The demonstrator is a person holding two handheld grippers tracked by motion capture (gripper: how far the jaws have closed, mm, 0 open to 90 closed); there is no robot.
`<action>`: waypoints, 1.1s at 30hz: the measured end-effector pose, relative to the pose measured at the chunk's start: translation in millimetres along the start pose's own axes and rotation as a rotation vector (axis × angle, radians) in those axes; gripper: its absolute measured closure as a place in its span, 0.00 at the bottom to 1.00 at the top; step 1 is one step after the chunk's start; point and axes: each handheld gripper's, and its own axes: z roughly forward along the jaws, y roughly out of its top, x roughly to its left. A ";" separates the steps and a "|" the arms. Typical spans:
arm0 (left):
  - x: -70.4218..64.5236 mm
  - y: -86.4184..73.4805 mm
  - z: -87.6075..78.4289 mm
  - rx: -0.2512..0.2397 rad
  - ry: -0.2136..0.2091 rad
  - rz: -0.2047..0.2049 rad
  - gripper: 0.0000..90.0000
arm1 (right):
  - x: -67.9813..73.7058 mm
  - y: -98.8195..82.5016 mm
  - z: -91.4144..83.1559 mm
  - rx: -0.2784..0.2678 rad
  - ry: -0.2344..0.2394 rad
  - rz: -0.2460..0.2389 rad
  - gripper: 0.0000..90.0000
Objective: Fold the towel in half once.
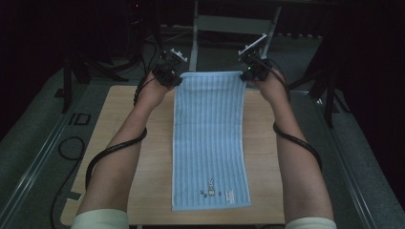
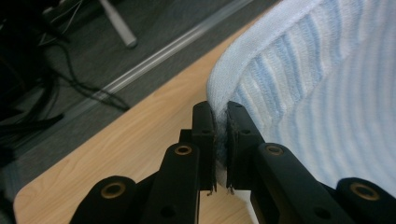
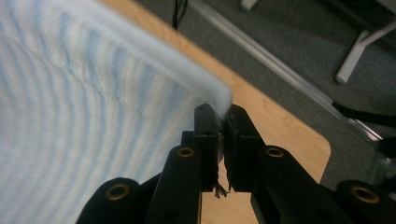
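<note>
1. Setting: dim room, grey carpet, table legs and loose cables beyond a light wooden table point(image 1: 119, 143) with rounded corners. Your forearms enter from the near edge.

2. Object: a blue-and-white striped towel point(image 1: 210, 143) lies flat down the middle of the table. Its long axis runs straight away from you, and the small embroidered rabbit point(image 1: 210, 183) sits at the near end.

3. Left gripper point(image 1: 168, 74): at the towel's far left corner. In the left gripper view the jaws are nearly closed, with only the thickness of the towel's hem point(image 2: 219, 109) between them. The cloth rises and curves away from the pinch, so that corner looks lifted off the wood.

4. Right gripper point(image 1: 252, 70): at the far right corner, mirroring the left. In the right gripper view its jaws are pressed together on the towel's rounded corner point(image 3: 223, 100).

5. Key relation: both of your grips are on the short far edge, level with each other and a towel-width apart. All the remaining cloth lies between the grippers and you, along the long axis.

6. Judgement: a fold would mean drawing both corners toward you along that axis to meet the near edge. Keep the grippers level and parallel, or the edge will skew.

7. Risk: each pinch catches only the hem, so a corner could slip.
</note>
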 end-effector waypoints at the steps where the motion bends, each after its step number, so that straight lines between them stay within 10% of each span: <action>1: -0.4 0.6 -3.8 -0.006 -0.009 0.000 0.92 | -3.9 -0.3 -7.7 -0.025 0.026 0.021 0.94; 6: -10.7 -8.1 -9.9 -0.008 -0.032 0.043 0.92 | 4.4 -16.3 -20.2 -0.042 0.033 -0.019 0.94; 14: -52.7 -78.9 -1.9 0.060 -0.213 0.128 0.92 | 38.6 -88.6 -6.6 -0.022 0.109 -0.106 0.94; 23: -87.8 -130.4 -3.7 0.081 -0.317 0.179 0.92 | 75.8 -162.3 -10.4 -0.044 0.178 -0.175 0.94; 33: -117.8 -185.0 19.5 0.151 -0.400 0.188 0.92 | 100.4 -229.8 14.1 0.008 0.278 -0.131 0.94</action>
